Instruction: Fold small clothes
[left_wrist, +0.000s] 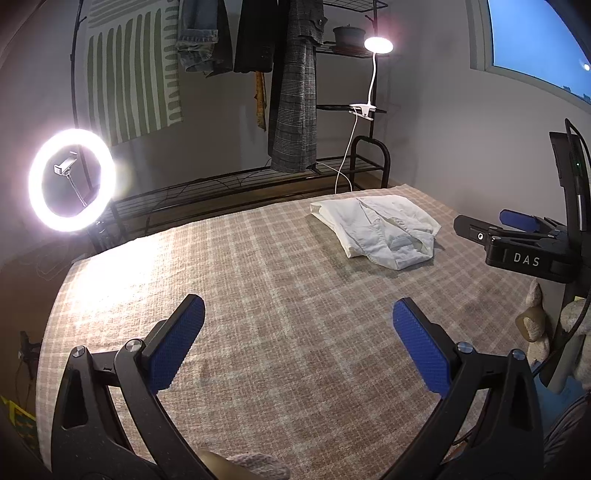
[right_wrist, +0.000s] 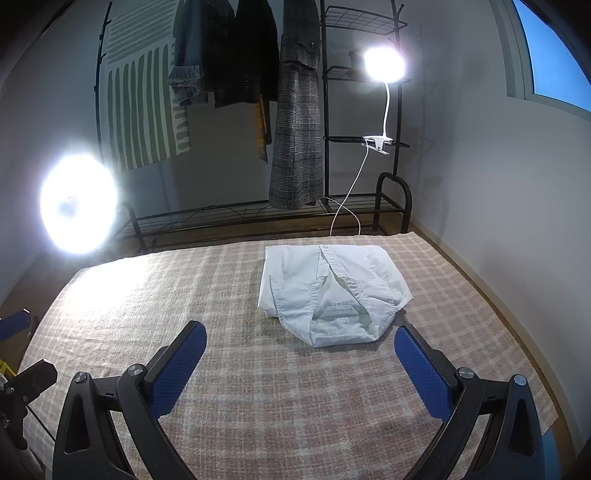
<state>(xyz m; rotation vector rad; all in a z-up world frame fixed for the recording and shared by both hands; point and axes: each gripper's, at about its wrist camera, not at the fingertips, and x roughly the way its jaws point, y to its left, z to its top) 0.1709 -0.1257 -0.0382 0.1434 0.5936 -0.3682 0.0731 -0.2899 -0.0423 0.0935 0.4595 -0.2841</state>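
Observation:
A small white collared shirt (right_wrist: 330, 291) lies folded on the checked cloth (right_wrist: 240, 332), collar toward me. In the left wrist view the same shirt (left_wrist: 380, 229) sits at the far right of the cloth. My right gripper (right_wrist: 300, 334) hovers open just short of the shirt's near edge, nothing between its blue pads. My left gripper (left_wrist: 298, 308) is open wide over bare cloth (left_wrist: 258, 295), well to the left of the shirt. The right gripper (left_wrist: 517, 232) shows side-on at the right edge of the left wrist view.
A bright ring light (left_wrist: 72, 180) stands off the left side. A black clothes rack (right_wrist: 332, 206) with hanging coats (right_wrist: 295, 129) and a clip lamp (right_wrist: 384, 64) lines the far edge. A wall runs close along the right.

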